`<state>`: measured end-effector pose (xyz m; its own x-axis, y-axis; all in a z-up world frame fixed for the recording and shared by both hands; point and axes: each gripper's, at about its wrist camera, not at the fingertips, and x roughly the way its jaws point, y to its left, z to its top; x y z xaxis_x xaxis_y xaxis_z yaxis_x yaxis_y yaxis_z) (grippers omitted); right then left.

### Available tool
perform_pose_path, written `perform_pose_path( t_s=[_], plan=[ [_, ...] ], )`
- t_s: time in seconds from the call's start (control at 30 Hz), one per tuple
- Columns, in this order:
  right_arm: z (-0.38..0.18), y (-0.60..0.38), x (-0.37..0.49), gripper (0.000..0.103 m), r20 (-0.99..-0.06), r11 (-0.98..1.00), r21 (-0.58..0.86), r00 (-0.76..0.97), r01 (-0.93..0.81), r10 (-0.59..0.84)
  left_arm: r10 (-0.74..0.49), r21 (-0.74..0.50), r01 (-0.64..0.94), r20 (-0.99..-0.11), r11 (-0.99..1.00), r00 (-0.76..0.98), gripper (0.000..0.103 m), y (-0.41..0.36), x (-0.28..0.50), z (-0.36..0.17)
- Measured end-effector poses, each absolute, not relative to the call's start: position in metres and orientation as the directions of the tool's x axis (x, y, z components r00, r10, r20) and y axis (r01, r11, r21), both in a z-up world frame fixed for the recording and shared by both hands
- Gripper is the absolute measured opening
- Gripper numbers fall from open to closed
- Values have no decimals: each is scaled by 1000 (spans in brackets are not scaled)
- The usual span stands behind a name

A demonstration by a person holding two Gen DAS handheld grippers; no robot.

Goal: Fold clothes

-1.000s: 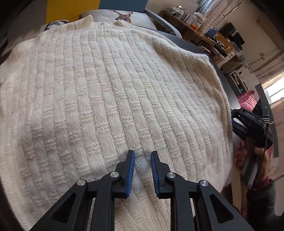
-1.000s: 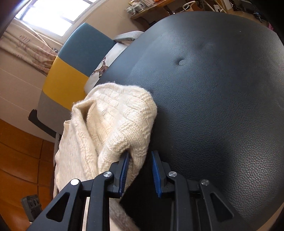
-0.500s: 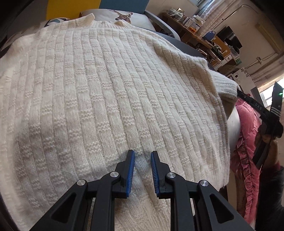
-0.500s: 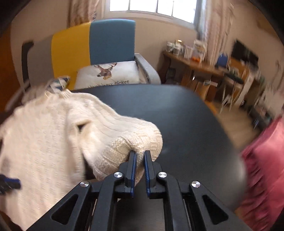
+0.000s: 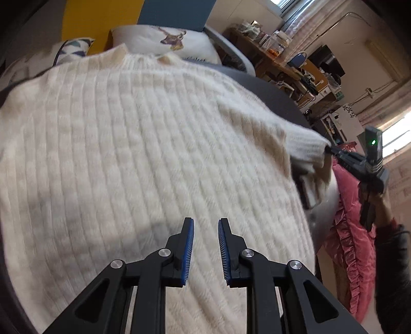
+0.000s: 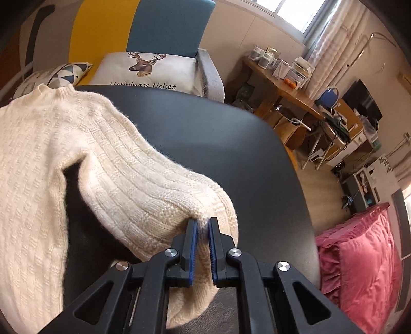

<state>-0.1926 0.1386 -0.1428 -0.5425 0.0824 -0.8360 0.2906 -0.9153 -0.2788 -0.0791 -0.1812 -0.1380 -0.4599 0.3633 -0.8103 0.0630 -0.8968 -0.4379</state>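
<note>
1. The right tool (image 6: 203,226) is clamped on a raised cream sweater sleeve (image 6: 154,185); its jaws have just been opening slightly.
2. The left tool (image 5: 205,231) hangs over the sweater's body (image 5: 141,154), jaws a little apart, gripping nothing.
3. The sweater lies spread on a dark desk (image 6: 231,154).
4. Behind stands an armchair (image 6: 167,23).

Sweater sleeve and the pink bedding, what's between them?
In the right wrist view, only bare black tabletop lies between the sleeve, pinched in the right gripper, and the pink bedding.
</note>
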Motion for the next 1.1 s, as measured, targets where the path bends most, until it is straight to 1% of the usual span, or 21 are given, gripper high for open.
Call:
perform_pose_path(
  t_s=[0.07,0.17,0.23,0.27,0.33,0.4,0.43,0.47,0.6,0.67,0.7,0.77,0.8,0.9,1.0,1.1],
  plan=[
    [-142,152,-196,15,-858,-954,-157,-514,255,4,343,-419,52,-804,-907,-486,25,-178,-121,-125],
    [-132,184,-192,19,-855,-982,58,-499,179,-142,333,-408,61,-814,-911,-475,25,-169,-180,-125],
    [-123,215,-179,20,-823,-967,234,-510,100,-252,315,-389,69,-826,-918,-467,25,-160,-215,-130],
    [-123,231,-173,22,-803,-939,340,-502,55,-320,303,-372,62,-831,-926,-467,25,-153,-228,-132],
    [-130,261,-151,22,-761,-867,497,-495,-31,-419,277,-332,39,-840,-942,-467,25,-139,-250,-136],
    [-142,279,-127,22,-725,-808,580,-515,-100,-457,266,-316,38,-852,-948,-452,25,-130,-265,-143],
    [-150,282,-116,25,-714,-786,606,-517,-120,-471,259,-308,40,-858,-951,-443,25,-126,-270,-148],
    [-158,283,-105,25,-705,-765,629,-518,-138,-485,252,-299,43,-866,-953,-432,25,-123,-275,-154],
    [-185,266,-85,25,-679,-730,668,-520,-145,-518,244,-291,56,-881,-955,-405,25,-119,-286,-171],
    [-193,256,-87,25,-678,-733,664,-535,-150,-505,241,-294,74,-884,-953,-400,25,-122,-287,-177],
    [-194,254,-92,25,-695,-747,644,-535,-165,-481,245,-299,79,-885,-951,-396,25,-123,-287,-179],
    [-202,245,-105,23,-783,-818,530,-502,-226,-368,248,-304,89,-886,-948,-392,25,-126,-287,-182],
    [-201,239,-107,14,-802,-852,481,-497,-208,-332,252,-309,90,-885,-947,-391,25,-127,-287,-183],
    [-193,218,-111,11,-844,-942,316,-486,-114,-224,260,-316,87,-885,-945,-387,25,-128,-286,-185],
    [-175,197,-113,10,-871,-1000,15,-490,19,-23,252,-303,75,-886,-950,-389,25,-124,-285,-185],
    [-156,195,-116,10,-842,-964,-247,-515,100,162,249,-296,62,-884,-953,-395,26,-122,-283,-185]
  ],
)
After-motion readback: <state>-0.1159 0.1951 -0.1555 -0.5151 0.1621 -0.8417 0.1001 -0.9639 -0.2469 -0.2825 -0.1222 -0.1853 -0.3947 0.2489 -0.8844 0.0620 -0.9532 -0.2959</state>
